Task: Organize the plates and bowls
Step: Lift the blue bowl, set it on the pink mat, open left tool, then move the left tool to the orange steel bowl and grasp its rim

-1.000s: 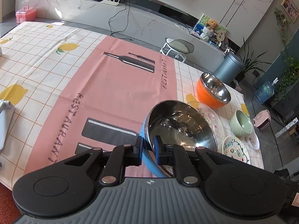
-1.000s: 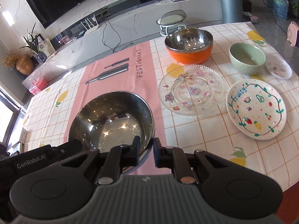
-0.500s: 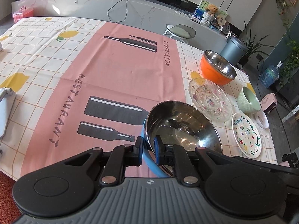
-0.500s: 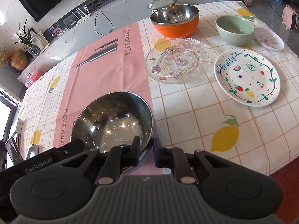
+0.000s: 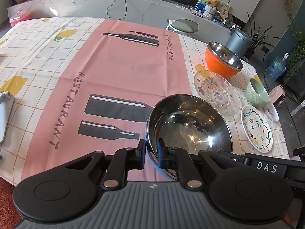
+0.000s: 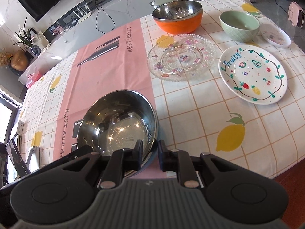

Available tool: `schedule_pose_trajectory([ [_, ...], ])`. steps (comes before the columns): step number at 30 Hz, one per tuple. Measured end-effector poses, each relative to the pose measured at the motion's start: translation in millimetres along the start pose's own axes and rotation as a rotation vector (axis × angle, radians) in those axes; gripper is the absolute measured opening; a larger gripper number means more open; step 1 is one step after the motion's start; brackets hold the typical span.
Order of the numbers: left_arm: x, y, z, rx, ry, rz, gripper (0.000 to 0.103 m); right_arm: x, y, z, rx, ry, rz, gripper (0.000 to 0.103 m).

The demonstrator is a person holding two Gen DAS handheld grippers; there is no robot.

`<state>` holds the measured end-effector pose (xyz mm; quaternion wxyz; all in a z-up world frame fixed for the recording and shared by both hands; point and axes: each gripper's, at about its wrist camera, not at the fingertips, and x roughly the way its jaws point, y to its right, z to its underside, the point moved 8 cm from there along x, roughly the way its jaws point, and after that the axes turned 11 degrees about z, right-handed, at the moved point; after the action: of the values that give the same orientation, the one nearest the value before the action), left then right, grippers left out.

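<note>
The steel bowl (image 5: 188, 126), blue on the outside, sits above the pink strip of the tablecloth (image 5: 122, 70), gripped on both sides. The left gripper (image 5: 151, 153) has its jaws pinched narrow on the bowl's near rim, one finger inside and one outside. The right gripper (image 6: 149, 155) clamps the rim on the opposite side the same way. Farther along the table lie the orange bowl (image 6: 179, 18), glass plate (image 6: 181, 57), fruit plate (image 6: 252, 75), green bowl (image 6: 239, 25) and small dish (image 6: 275, 37).
</note>
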<state>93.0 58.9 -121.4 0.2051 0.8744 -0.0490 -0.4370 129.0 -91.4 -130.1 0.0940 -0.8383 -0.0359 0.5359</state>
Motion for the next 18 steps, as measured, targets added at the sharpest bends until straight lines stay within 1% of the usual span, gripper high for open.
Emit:
schedule_pose_trajectory([
  [1, 0, 0, 0, -0.008, -0.003, 0.003, 0.014, 0, 0, 0, -0.001, -0.001, -0.001, 0.017],
  [2, 0, -1, 1, -0.013, -0.003, 0.004, 0.017, 0, 0, 0, -0.001, -0.001, -0.001, 0.017],
  [3, -1, -1, 1, -0.014, 0.000, 0.003, 0.024, 0, 0, 0, 0.000, 0.000, -0.002, 0.017],
  [4, -1, -1, 0, -0.015, 0.005, 0.002, 0.028, 0, 0, 0, 0.001, 0.001, -0.002, 0.017],
  [5, -3, 0, -2, -0.015, 0.016, 0.002, 0.035, -1, 0, 0, 0.001, 0.005, -0.002, 0.017],
  [6, -5, 1, -3, -0.013, 0.027, 0.005, 0.041, -2, 0, -1, -0.001, 0.009, 0.003, 0.020],
  [7, -6, 2, -4, -0.012, 0.037, 0.010, 0.044, -3, 0, -2, -0.004, 0.013, 0.004, 0.031],
  [9, -10, 4, -7, -0.012, 0.057, 0.020, 0.053, -6, -1, -3, -0.011, 0.023, 0.006, 0.044],
  [11, -13, 7, -10, -0.002, 0.072, 0.016, 0.055, -8, 0, -4, -0.015, 0.031, 0.007, 0.045],
  [14, -17, 9, -13, 0.015, 0.088, 0.004, 0.055, -12, 1, -7, -0.018, 0.041, 0.011, 0.050],
  [18, -23, 14, -19, 0.034, 0.109, 0.000, 0.056, -19, 3, -11, -0.017, 0.056, 0.015, 0.062],
])
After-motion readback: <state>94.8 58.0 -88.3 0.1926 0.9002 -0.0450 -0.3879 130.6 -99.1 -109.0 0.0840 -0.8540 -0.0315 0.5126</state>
